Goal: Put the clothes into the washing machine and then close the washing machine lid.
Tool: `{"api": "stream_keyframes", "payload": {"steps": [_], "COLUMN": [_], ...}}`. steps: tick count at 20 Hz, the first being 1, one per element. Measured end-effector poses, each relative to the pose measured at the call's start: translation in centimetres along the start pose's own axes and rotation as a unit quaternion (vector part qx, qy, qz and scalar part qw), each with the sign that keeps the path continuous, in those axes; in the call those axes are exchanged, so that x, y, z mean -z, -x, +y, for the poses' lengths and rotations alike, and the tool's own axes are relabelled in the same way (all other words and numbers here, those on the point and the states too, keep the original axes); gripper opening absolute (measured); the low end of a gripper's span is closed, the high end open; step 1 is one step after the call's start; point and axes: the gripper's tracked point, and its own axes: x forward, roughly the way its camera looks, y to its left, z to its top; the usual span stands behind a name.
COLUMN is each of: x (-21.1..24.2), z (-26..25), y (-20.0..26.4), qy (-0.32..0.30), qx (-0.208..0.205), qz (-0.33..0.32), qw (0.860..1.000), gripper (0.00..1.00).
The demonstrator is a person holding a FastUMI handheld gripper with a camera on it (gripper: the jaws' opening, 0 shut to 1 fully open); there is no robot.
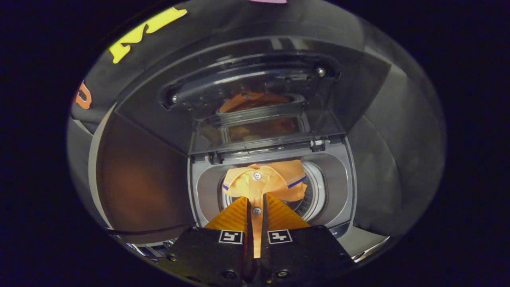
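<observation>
The task was partway through. The hand-held gripper (257, 203) was closed on the orange shirt (261, 179), its two orange fingers (235, 215) pinching the placket with only a thin strip of cloth showing between them. The shirt hung from the fingertips right over the round mouth of the drum (312, 199), its collar and blue-striped sleeve edge spread just ahead of the fingers. By the look of it, the garment was at the opening rather than fully dropped in; how much of it already hung inside could not be told.

The washer (338, 187) stood open, its lid (255, 99) raised upright behind the opening, with an orange reflection of the shirt showing in the glossy panel. Part of the drum's perforated wall showed past the shirt on the right side; whether anything else lay in the drum was hidden by the cloth.

Still left, judging from this: release the shirt into the drum, draw the gripper clear, then bring the lid down shut.
</observation>
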Motion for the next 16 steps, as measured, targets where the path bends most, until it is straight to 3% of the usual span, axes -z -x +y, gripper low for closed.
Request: {"api": "stream_keyframes", "payload": {"steps": [3,9,11,14,16], "x": [0.6,1.1,0.8,0.5,0.5], "z": [-0.4,-0.5,-0.8,-0.6,-0.9], "y": [-0.9,-2.0,-1.3,0.1,0.9], "qy": [-0.017,-0.021,-0.009,0.008,0.018], "qx": [0.005,-0.023,-0.02,-0.019,-0.011], "qz": [0.02,0.022,0.012,-0.006,-0.019], "qw": [1.0,0.999,1.0,1.0,1.0], "gripper": [0.11,0.2,0.37,0.8,0.84]}}
